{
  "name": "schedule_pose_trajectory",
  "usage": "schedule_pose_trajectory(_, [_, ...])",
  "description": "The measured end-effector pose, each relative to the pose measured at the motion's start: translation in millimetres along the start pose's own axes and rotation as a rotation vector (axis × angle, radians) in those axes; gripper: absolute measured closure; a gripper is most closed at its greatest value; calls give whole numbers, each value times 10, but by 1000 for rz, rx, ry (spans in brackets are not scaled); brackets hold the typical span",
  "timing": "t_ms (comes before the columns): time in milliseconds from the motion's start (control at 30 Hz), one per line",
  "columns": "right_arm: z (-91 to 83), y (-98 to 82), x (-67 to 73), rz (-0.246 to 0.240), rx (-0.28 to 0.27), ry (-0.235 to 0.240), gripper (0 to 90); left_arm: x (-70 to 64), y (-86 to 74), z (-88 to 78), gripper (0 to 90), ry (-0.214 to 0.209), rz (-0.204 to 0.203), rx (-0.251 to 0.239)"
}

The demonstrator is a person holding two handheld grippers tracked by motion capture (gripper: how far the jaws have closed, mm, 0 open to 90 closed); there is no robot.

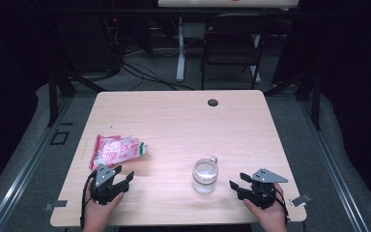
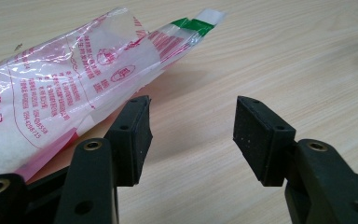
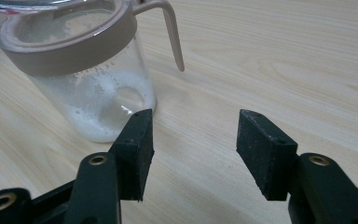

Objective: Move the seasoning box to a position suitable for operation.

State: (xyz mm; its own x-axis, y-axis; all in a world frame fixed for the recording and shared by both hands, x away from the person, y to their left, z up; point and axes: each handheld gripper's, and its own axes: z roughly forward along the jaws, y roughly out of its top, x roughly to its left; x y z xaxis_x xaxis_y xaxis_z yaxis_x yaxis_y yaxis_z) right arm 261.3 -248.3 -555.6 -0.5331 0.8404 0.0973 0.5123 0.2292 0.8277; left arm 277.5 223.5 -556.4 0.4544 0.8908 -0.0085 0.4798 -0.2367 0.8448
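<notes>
A crinkled clear plastic pouch (image 1: 117, 150) printed in pink-red, with a green strip at its far end, lies flat on the tabletop (image 1: 183, 121) at about 8 o'clock from the centre. It holds white powder. A clear jar (image 1: 205, 176) with a beige collar and a thin curved handle stands upright at about 5 o'clock, a white residue clinging inside.

The left tool (image 1: 122, 176) sits just beside the pouch's near edge, released, nothing between its pads. The right tool (image 1: 237, 181) sits near the jar, also released and empty.

The pouch's print is too small to read, and its near end is cut off in the left gripper view. The jar's top is cut off in the right gripper view.
</notes>
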Motion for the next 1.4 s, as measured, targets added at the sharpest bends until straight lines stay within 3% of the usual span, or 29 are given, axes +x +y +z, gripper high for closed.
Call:
schedule_pose_trajectory(433, [-7, 15, 17, -4, -6, 0, 474, -33, 9, -25, 460, -14, 4, -16])
schedule_pose_trajectory(633, [-36, 137, 71, -28, -17, -7, 505, -54, 17, -63, 459, -39, -12, -36])
schedule_pose_trajectory(767, [-45, 258, 106, -39, -25, 1, 507, -90, 38, -81, 457, -34, 18, -49])
schedule_pose_trajectory(1000, [93, 431, 65, -20, -1, 18, 475, -200, 101, -58, 441, -51, 49, -61])
schedule_pose_trajectory(1167, [181, 464, 53, -36, 18, 7, 468, -264, 145, -40, 441, -81, 43, -56])
schedule_pose_trajectory(1300, [234, 465, 80, -65, 22, 7, 595, -343, 199, 7, 512, -95, 48, -38])
schedule_pose_trajectory(1367, [243, 463, 89, -75, 28, 7, 616, -360, 209, 20, 559, -100, 49, -32])
schedule_pose_trajectory(1400, [265, 457, 106, -84, 27, 8, 658, -395, 231, 49, 574, -119, 37, -17])
